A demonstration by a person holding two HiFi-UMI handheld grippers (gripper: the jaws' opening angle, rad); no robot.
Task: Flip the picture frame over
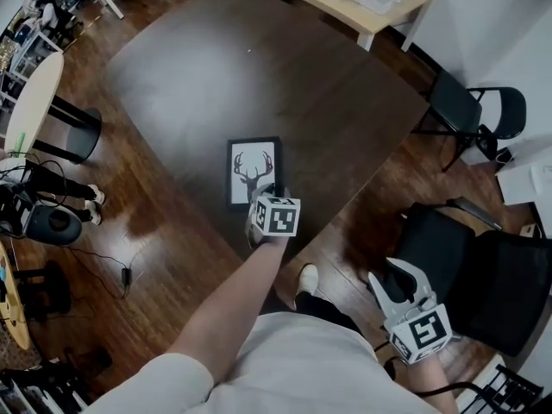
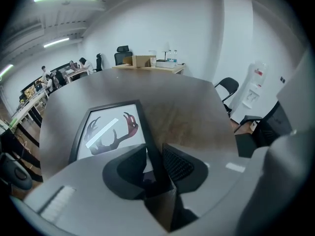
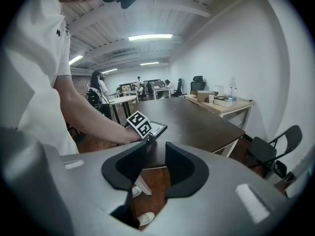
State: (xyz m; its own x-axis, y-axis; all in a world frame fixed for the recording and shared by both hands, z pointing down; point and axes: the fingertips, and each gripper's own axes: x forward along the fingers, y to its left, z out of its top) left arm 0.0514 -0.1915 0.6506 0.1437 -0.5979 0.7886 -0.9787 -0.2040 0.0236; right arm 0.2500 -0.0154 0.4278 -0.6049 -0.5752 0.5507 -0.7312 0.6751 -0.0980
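The picture frame (image 1: 254, 172), black-bordered with a deer silhouette on white, lies face up near the front edge of the dark table (image 1: 259, 67). My left gripper (image 1: 266, 194) sits at the frame's near right corner. In the left gripper view the frame (image 2: 110, 129) has its right border running between the jaws of the left gripper (image 2: 153, 156), whose pads close on that border. My right gripper (image 1: 398, 287) hangs off the table to the right, above the floor. The right gripper (image 3: 153, 168) is open with nothing between its jaws, and it looks toward the frame (image 3: 156, 128).
A black folding chair (image 1: 470, 106) stands at the table's right corner. A black office chair (image 1: 483, 274) is beside my right gripper. A light wooden desk (image 1: 371, 7) with boxes stands behind the table. A white round table (image 1: 34, 102) is at the far left.
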